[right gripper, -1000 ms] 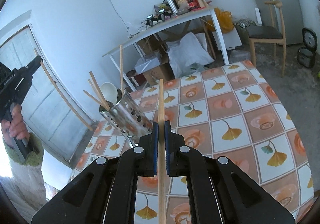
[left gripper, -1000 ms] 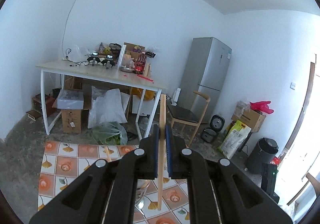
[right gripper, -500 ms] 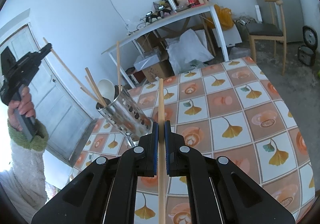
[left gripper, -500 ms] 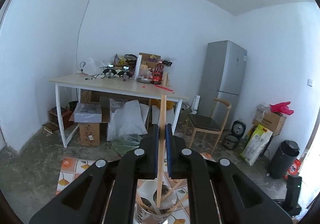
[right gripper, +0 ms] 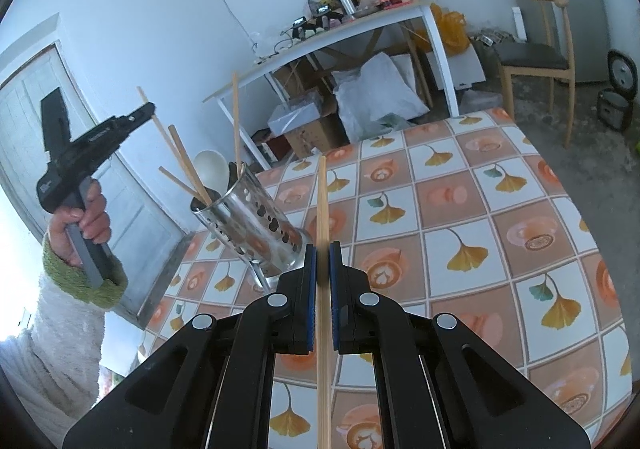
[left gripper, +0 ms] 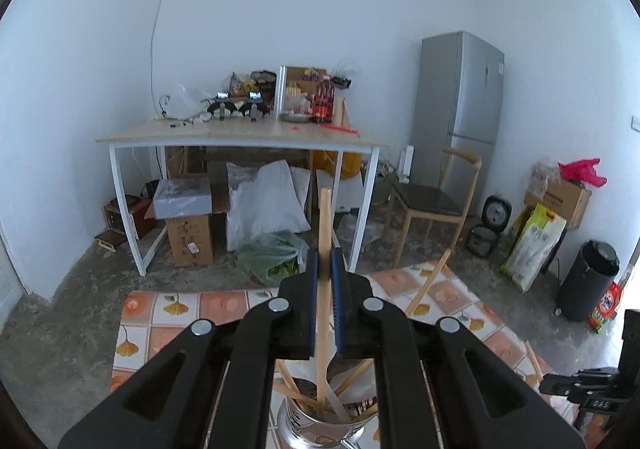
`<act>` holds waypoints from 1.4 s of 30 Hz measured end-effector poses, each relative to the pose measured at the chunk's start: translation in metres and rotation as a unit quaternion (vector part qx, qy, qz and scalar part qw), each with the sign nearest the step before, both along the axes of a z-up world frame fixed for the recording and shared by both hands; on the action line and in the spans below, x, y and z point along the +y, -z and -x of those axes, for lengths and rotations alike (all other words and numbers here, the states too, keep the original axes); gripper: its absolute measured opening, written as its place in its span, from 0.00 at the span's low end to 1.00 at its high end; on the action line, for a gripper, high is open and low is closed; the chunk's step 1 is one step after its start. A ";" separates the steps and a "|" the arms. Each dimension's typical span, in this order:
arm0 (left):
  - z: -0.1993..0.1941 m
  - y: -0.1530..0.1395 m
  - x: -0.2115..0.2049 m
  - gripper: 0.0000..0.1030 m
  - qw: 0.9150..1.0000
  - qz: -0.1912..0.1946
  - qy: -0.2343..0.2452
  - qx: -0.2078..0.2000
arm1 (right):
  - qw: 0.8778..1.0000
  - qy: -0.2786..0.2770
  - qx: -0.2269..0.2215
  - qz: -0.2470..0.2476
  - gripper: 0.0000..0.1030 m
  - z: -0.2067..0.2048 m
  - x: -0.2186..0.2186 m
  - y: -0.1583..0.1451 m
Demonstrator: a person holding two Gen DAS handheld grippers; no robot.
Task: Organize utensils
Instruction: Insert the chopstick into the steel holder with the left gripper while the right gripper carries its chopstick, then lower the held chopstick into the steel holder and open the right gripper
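Landmark: the perforated shiny steel utensil cup (right gripper: 256, 225), standing on the tabletop covered in an orange-and-white ginkgo-leaf oilcloth (right gripper: 460, 217).

Right tongs: the black right gripper with blue pads (right gripper: 322, 261) is clamped on a pale wooden chopstick (right gripper: 322, 209), held just beside the cup and nearer than it, apparently parked so the other hand can use the cup's mouth first.

Left tongs: the black left gripper (left gripper: 324, 277) is clamped on a second pale wooden chopstick (left gripper: 323, 233), directly above the cup (left gripper: 320, 421).

Stick's lower end: it reaches down inside the cup's rim, steeply angled so it should drop in once let go.

Cup contents: several more wooden chopsticks (right gripper: 188, 169) and a white plastic spoon (right gripper: 212, 169) lean inside, handles fanned out.

Holding hand: beyond the cup, a hand in a green knitted cuff (right gripper: 86, 217) grips the left tool's handle.

Far behind the cup: a white-legged wooden desk (left gripper: 240, 137) with clutter.
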State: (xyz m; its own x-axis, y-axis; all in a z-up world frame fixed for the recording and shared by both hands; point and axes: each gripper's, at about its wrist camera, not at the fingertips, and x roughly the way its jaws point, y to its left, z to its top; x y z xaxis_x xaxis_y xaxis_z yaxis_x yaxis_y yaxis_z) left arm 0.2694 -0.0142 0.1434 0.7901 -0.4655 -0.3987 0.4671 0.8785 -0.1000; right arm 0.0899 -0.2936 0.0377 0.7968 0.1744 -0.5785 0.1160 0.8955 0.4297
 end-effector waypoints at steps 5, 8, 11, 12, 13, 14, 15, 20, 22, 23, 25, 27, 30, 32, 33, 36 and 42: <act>-0.010 0.018 -0.004 0.06 0.999 -0.008 0.006 0.030 | 1.000 -0.003 0.000 0.002 0.04 -0.001 0.001 -0.001; -0.015 0.029 -0.006 0.07 0.998 -0.011 0.011 0.057 | 1.000 -0.003 -0.001 0.004 0.04 -0.001 0.002 -0.004; -0.016 0.037 -0.006 0.08 0.997 -0.014 0.013 0.074 | 1.000 -0.006 -0.007 0.007 0.04 -0.002 0.004 -0.011; -0.015 0.038 -0.006 0.08 0.997 -0.014 0.011 0.072 | 1.000 -0.007 -0.010 0.008 0.04 -0.003 0.005 -0.014; -0.014 0.038 -0.003 0.08 0.997 -0.014 0.012 0.072 | 1.000 -0.009 -0.014 0.010 0.04 -0.004 0.006 -0.017; -0.012 0.038 -0.005 0.08 0.997 -0.013 0.014 0.074 | 1.000 -0.012 -0.020 0.011 0.04 -0.006 0.007 -0.022; -0.011 0.037 -0.004 0.10 0.997 -0.009 0.018 0.076 | 0.999 -0.017 -0.030 0.011 0.04 -0.007 0.009 -0.030; 0.004 0.025 0.010 0.47 0.997 0.020 0.017 0.066 | 0.995 -0.045 -0.088 0.009 0.04 -0.021 0.020 -0.075; 0.013 0.022 0.020 0.57 0.998 0.033 0.012 0.059 | 0.990 -0.061 -0.123 0.002 0.04 -0.028 0.025 -0.099; 0.017 0.021 0.026 0.59 0.998 0.040 0.009 0.057 | 0.987 -0.070 -0.141 -0.004 0.04 -0.031 0.027 -0.111; 0.025 0.022 0.041 0.63 0.997 0.054 -0.001 0.057 | 0.980 -0.088 -0.175 -0.018 0.04 -0.039 0.030 -0.133; 0.035 0.025 0.058 0.70 0.996 0.064 -0.016 0.053 | 0.972 -0.105 -0.207 -0.030 0.04 -0.050 0.035 -0.153; 0.050 0.036 0.080 0.76 0.996 0.068 -0.038 0.053 | 0.962 -0.127 -0.236 -0.045 0.04 -0.077 0.045 -0.171; 0.061 0.045 0.091 0.77 0.994 0.072 -0.049 0.059 | 0.958 -0.134 -0.247 -0.049 0.04 -0.096 0.053 -0.173; 0.066 0.051 0.100 0.77 0.993 0.075 -0.058 0.065 | 0.958 -0.134 -0.250 -0.046 0.04 -0.105 0.056 -0.173; 0.078 0.065 0.118 0.77 0.991 0.078 -0.076 0.073 | 0.960 -0.132 -0.245 -0.042 0.04 -0.140 0.070 -0.164; 0.088 0.078 0.142 0.77 0.990 0.071 -0.100 0.073 | 0.966 -0.091 -0.241 0.037 0.04 -0.180 0.102 -0.139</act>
